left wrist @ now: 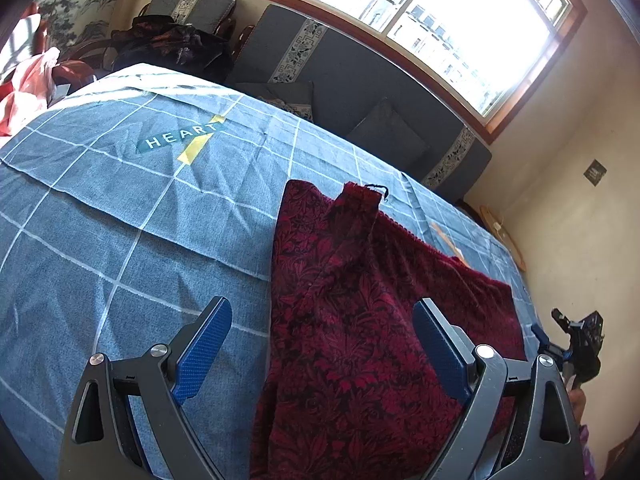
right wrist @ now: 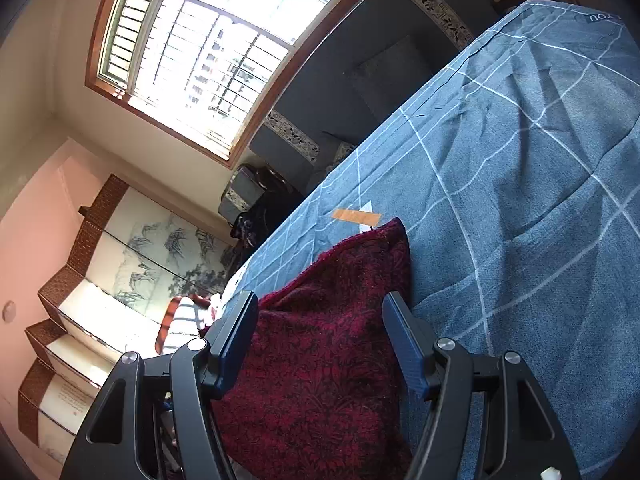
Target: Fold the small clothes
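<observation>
1. We see the bed, under a blue-grey checked sheet, filling most of both wrist views. A dark sofa and a bright window lie beyond it toward 12 o'clock in the left view.
2. The garment, dark red with a black leaf pattern, lies flat on the bed from centre to 6 o'clock in the left view. One flap is doubled over at its 12 o'clock end, where a loose thread sticks up.
3. We judge the task partly done. At least one fold seems laid and the cloth is released, but the shape is still long, so a further fold and some smoothing seem to be left.
4. Our left gripper stands wide over the garment's near edge. One pad is over the sheet at 8 o'clock, the other over the cloth at 4 o'clock, and nothing is gripped.
5. Our right gripper is moderately open, straddling the garment's corner without pinching it.
6. Writing: "HEART" is printed on the sheet beside a yellow stripe, toward 10 o'clock in the left view. A partial mark near 1 o'clock in the right view is not legible to us.
</observation>
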A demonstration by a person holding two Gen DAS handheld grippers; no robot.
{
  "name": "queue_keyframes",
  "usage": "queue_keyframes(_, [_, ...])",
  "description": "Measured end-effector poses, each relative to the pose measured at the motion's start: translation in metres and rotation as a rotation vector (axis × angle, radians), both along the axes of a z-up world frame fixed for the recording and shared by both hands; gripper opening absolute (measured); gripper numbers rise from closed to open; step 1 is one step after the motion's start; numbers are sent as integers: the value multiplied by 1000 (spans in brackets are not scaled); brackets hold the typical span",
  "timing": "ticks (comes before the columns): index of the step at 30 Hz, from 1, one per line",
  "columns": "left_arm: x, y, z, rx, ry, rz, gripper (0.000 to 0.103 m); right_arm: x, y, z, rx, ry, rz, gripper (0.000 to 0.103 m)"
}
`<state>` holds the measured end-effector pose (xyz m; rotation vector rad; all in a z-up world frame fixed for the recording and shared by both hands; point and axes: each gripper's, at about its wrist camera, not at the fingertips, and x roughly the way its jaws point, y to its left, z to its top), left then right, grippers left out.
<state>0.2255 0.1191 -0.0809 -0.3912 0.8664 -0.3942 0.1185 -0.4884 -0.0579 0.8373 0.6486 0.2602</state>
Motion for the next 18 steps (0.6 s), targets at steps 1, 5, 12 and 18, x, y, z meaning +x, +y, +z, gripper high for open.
queue_keyframes(1, [-2,2,-1,4,3,-11,92,2,-1,-2,-17,13,-8,60])
queue_keyframes(5, [-9,10,-6,1,12,-40,92,21,11,-11,-107,104,-1,22])
queue_keyframes(12, [-24,6,-25,-19,89,-100,43,40,50,-14,-168,158,84,13])
queue_keyframes(18, [-46,5,-42,4,147,-109,10,42,77,-11,-233,163,173,12])
